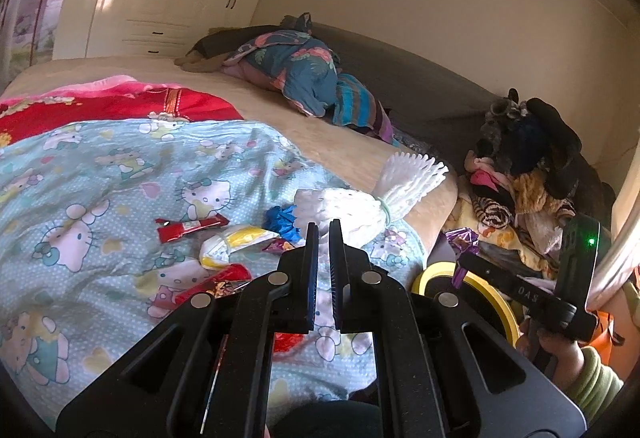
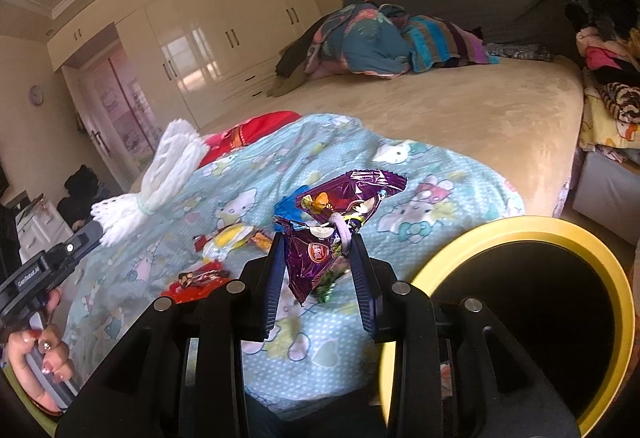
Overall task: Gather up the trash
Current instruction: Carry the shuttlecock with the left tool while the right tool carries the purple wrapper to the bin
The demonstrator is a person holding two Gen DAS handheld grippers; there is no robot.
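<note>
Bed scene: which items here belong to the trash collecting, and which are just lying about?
Job:
- purple wrapper, clamped in right gripper
- white foam net, held by left gripper
- yellow-rimmed bin
- red wrappers
- yellow-white packet
- blue scrap

Lying about:
- cartoon-cat quilt
- floral bedding
- clothes pile

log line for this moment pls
left gripper: shut on white foam net | right gripper: shut on purple wrapper | yellow-rimmed bin: beside right gripper | more wrappers on quilt
</note>
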